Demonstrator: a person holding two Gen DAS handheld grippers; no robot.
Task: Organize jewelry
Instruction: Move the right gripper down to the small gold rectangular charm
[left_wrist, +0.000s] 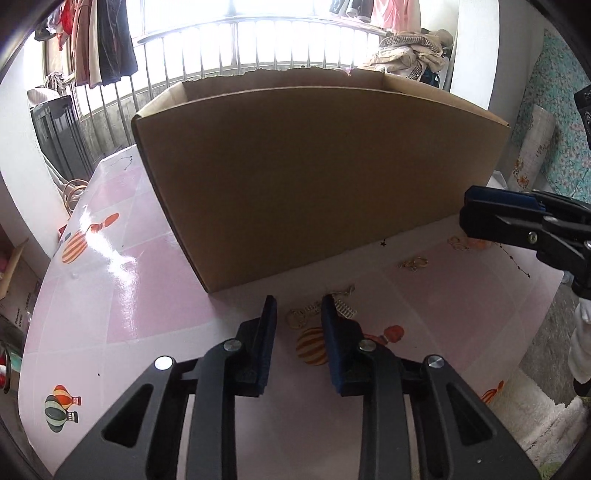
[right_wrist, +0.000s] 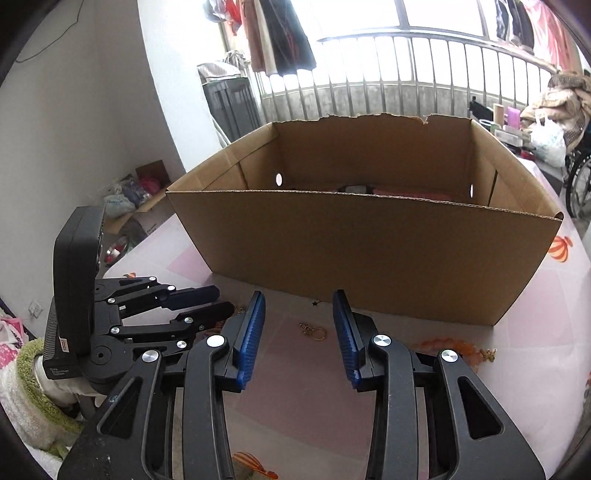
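Observation:
Several small gold jewelry pieces lie on the pink table cover in front of a big open cardboard box. In the left wrist view my left gripper stands open low over the table, with a gold chain piece lying between its fingers and not pinched. More gold pieces lie to the right. In the right wrist view my right gripper is open, and a gold ring with a charm lies on the table between its blue pads. A small gold piece sits far right.
The box wall rises just beyond both grippers; something pink and dark lies inside. The other gripper shows at the right edge and at the left. The table edge drops to a floor with a white rug.

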